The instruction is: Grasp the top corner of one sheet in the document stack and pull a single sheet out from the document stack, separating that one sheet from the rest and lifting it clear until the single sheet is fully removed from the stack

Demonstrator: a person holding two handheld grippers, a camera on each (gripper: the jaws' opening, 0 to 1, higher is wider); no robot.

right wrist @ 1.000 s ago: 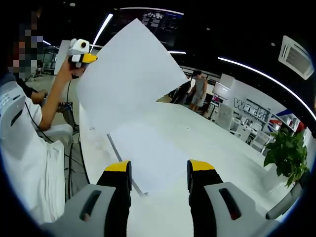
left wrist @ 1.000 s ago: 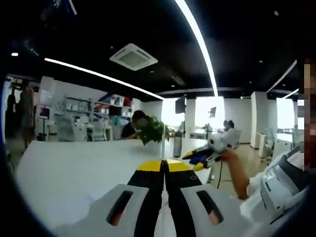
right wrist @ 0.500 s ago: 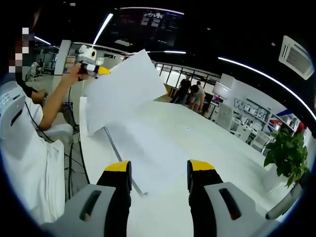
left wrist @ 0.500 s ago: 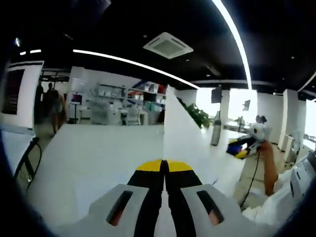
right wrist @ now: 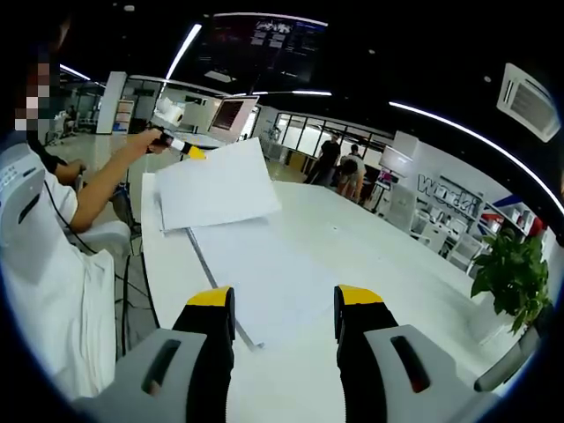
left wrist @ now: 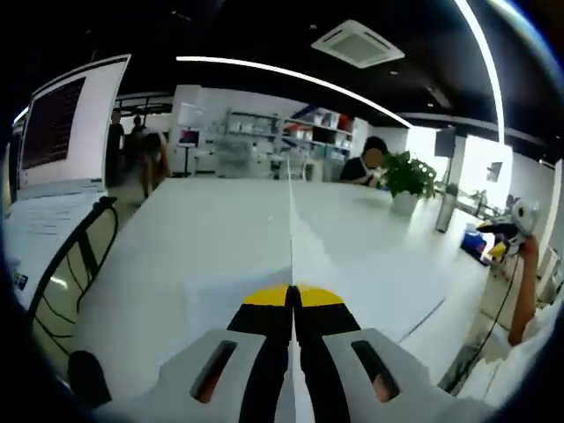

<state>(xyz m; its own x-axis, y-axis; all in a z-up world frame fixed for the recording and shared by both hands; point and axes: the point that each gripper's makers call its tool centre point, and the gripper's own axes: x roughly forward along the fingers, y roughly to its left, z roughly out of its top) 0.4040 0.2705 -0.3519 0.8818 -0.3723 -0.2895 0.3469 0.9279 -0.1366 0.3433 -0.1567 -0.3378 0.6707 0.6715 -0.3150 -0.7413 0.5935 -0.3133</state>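
My left gripper [left wrist: 293,298] is shut on the corner of a single white sheet [left wrist: 290,220], which I see edge-on as a thin line running away from the jaws. In the right gripper view that sheet [right wrist: 214,185] hangs nearly flat above the far left of the table, clear of the document stack [right wrist: 264,278], with the left gripper [right wrist: 187,148] at its upper corner in a person's hand. The stack lies flat on the white table [right wrist: 388,256]. Near the stack's front edge my right gripper [right wrist: 284,304] stands open, nothing between its fingers. It appears far right as the right gripper [left wrist: 493,245].
A thin grey strip [right wrist: 216,295] runs along the stack's left side. A potted plant [right wrist: 511,278] and a grey cylinder [right wrist: 507,361] stand at the table's right. A black chair [left wrist: 66,264] and a screen [left wrist: 70,123] sit beyond the table edge. People stand behind.
The left gripper has swung the sheet down from steeply raised to nearly flat and carried it farther from the stack. The right gripper has stayed still and open.
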